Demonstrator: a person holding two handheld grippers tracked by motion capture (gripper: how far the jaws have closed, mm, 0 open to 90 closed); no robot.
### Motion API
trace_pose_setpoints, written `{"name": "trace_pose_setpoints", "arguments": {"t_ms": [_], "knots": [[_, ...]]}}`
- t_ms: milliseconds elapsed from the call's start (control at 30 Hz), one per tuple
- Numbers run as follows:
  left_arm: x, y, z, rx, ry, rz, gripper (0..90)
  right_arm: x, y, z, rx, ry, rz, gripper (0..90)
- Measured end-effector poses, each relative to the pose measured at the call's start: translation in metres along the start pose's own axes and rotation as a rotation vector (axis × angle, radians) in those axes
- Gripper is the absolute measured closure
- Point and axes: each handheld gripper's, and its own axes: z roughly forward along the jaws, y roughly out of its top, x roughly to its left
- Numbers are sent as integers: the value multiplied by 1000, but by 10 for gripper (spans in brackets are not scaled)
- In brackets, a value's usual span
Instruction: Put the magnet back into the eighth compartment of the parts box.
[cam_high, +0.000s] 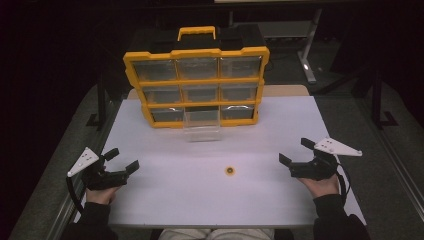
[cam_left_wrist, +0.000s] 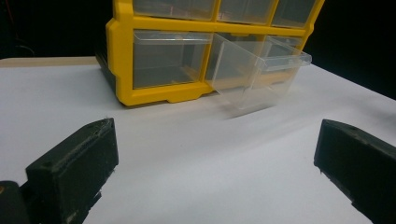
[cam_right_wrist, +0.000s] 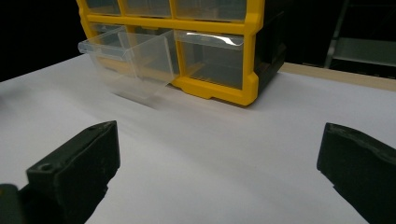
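While the little round ring (cam_high: 229, 171) lies alone on the white table (cam_high: 165, 200), between the two hands and a bit nearer the right gripper (cam_high: 294, 151), nobody touches it. Farther back, one clear drawer (cam_high: 201, 125) sticks out from the bottom row of the yellow box (cam_high: 196, 52), likely waiting for it. Both the right one and the left gripper (cam_high: 122, 159) rest wide open and empty.

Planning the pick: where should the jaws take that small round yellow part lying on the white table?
Grip the small round yellow part across its outer rim, coming straight down from above. It lies flat and low on the white table, so no side gives a face to pinch, and there is open space all around it. The right gripper, its jaws open, looks slightly nearer than the left gripper.
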Motion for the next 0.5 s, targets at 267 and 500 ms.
{"name": "trace_pose_setpoints", "arguments": {"t_ms": [267,500], "knots": [[0,0,2,5,-3,2,0,-1,1,0,13,15,19,0],[-2,-1,2,9,-12,4,0,-1,0,4,39,14,19,0]]}}
